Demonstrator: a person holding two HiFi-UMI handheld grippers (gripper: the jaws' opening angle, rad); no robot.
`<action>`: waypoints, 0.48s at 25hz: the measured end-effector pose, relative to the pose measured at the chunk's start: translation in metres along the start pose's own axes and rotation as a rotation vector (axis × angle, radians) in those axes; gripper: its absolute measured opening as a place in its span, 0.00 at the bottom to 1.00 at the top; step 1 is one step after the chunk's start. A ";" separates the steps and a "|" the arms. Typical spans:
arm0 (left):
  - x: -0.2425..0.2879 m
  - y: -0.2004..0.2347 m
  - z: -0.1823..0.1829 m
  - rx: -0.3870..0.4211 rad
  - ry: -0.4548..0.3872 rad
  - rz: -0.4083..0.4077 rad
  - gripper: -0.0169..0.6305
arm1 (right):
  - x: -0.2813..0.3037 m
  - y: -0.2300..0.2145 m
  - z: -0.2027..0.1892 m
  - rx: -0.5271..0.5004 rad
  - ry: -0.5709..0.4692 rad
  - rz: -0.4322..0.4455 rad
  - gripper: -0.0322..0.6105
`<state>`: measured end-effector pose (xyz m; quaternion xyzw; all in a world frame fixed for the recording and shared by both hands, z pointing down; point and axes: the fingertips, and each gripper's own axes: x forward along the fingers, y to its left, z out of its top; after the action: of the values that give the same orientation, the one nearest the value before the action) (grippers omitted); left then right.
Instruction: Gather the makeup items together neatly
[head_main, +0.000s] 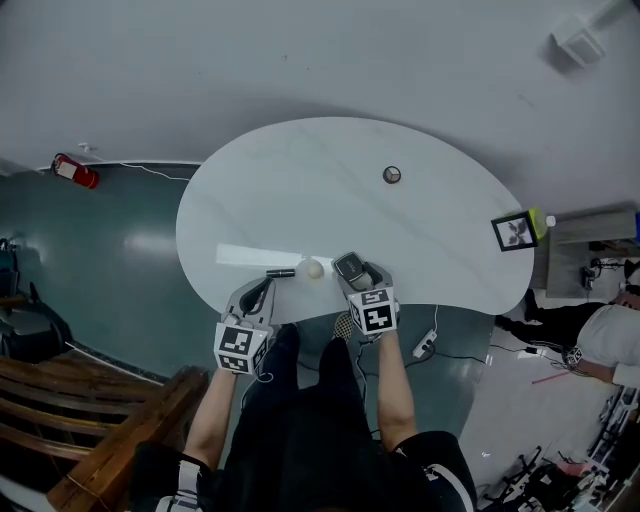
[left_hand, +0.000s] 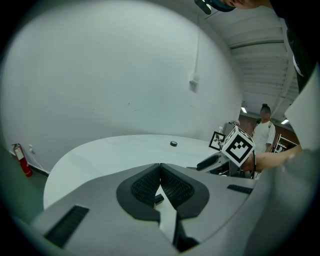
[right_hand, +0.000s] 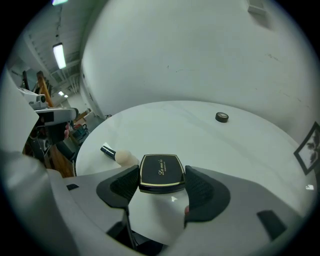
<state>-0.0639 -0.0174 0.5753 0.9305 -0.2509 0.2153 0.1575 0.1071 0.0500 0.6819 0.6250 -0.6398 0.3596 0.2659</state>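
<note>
At the near edge of the glossy white oval tabletop, the right gripper clamps its ribbed pads on a flat black gold-rimmed rectangular compact; the left gripper, jaws pressed together, sits beside a black-handled brush with a fluffy cream head

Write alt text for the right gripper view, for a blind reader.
The right gripper clasps a black compact with a gold rim at the near edge of a white table. A pale-tipped makeup brush lies left of it, a small round dark item farther back.
</note>
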 end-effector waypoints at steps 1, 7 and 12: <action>0.001 0.004 -0.001 0.001 0.004 -0.002 0.05 | 0.004 0.002 -0.002 0.008 0.004 -0.001 0.52; 0.015 0.025 0.000 0.019 0.024 -0.041 0.05 | 0.017 0.001 -0.006 0.074 0.009 -0.047 0.52; 0.026 0.036 0.003 0.038 0.038 -0.095 0.05 | 0.026 0.003 -0.011 0.109 0.029 -0.103 0.52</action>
<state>-0.0619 -0.0584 0.5921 0.9399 -0.1995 0.2298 0.1546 0.1008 0.0432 0.7086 0.6652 -0.5826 0.3887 0.2589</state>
